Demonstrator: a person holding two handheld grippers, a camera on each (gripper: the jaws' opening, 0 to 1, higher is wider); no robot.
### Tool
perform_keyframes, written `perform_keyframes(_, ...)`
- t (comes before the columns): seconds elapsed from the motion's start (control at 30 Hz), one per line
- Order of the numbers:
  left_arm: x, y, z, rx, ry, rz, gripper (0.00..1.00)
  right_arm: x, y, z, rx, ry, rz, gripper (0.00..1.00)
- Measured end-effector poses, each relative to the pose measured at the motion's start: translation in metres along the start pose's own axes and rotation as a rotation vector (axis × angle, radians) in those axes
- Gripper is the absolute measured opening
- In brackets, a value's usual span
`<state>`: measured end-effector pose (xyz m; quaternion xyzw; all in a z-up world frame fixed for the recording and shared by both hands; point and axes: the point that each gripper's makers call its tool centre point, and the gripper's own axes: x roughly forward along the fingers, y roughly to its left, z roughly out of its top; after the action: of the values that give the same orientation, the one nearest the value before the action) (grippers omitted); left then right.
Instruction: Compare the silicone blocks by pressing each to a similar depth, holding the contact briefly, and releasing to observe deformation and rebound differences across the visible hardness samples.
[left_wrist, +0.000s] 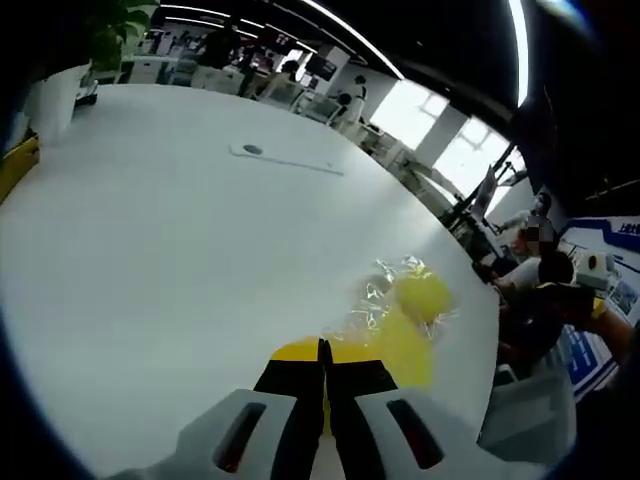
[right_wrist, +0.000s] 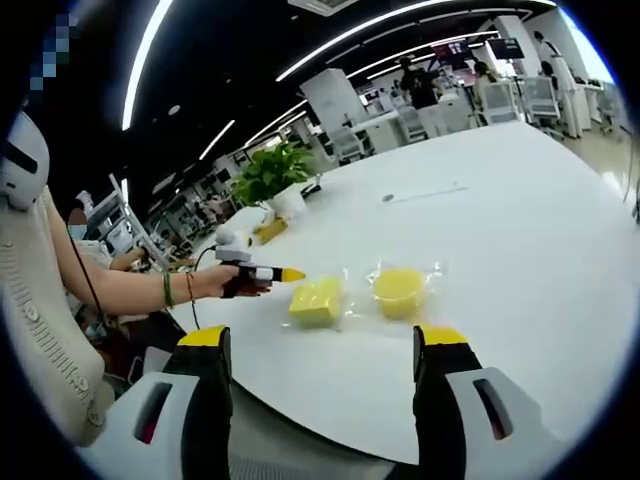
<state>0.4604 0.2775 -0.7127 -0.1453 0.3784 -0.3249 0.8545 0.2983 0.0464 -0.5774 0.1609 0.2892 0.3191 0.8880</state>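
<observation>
The white counter (right_wrist: 520, 220) spreads wide across both views, with an open office of desks, chairs and ceiling light strips behind it. At its far edge in the right gripper view stands a green potted plant (right_wrist: 272, 172). A flat grey plate with a round dark spot (left_wrist: 285, 157) lies on the counter's middle in the left gripper view.

Two yellow silicone blocks lie side by side near the counter's near edge, each in clear crinkled wrap. In the right gripper view the square block (right_wrist: 315, 301) sits on the left and the round block (right_wrist: 399, 291) on the right, close together but apart.

The right gripper (right_wrist: 325, 365) is held back over the counter's edge, its yellow-tipped black jaws spread wide with nothing between them; both blocks show in the gap beyond the tips.

The left gripper (right_wrist: 282, 274) comes in from the left of that view, held in a person's hand (right_wrist: 225, 281) with bands at the wrist, its yellow tip just beside the square block's left side; whether it touches cannot be told there. In the left gripper view, the left gripper (left_wrist: 324, 362) has its jaws pressed together, with the square block (left_wrist: 400, 350) right at the tips and the round block (left_wrist: 422, 295) just beyond
</observation>
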Motion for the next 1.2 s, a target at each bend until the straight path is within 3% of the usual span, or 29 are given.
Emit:
perform_keyframes(0.33, 0.013, 0.008, 0.016, 0.024, -0.020, 0.009, 0.00, 0.000, -0.003, 0.001, -0.002, -0.009, -0.008, 0.67)
perform_keyframes(0.63, 0.008, 0.008, 0.015, 0.023, -0.045, 0.027, 0.01, 0.002, -0.003, 0.000, -0.010, -0.007, -0.004, 0.68)
perform_keyframes(0.83, 0.000, 0.007, 0.016, 0.076, -0.049, 0.059, 0.29, 0.002, -0.004, 0.000, -0.013, -0.004, 0.005, 0.69)
perform_keyframes(0.9, -0.008, 0.003, 0.017, 0.110, -0.063, 0.068, 0.30, 0.003, -0.004, 0.000, -0.016, -0.007, 0.011, 0.69)
perform_keyframes(1.03, -0.032, -0.008, 0.016, 0.097, -0.109, 0.089, 0.36, 0.003, 0.000, 0.004, -0.048, -0.031, 0.033, 0.67)
perform_keyframes(1.2, -0.063, -0.029, 0.005, 0.068, -0.165, 0.102, 0.42, 0.002, 0.006, 0.005, -0.020, -0.025, 0.067, 0.69)
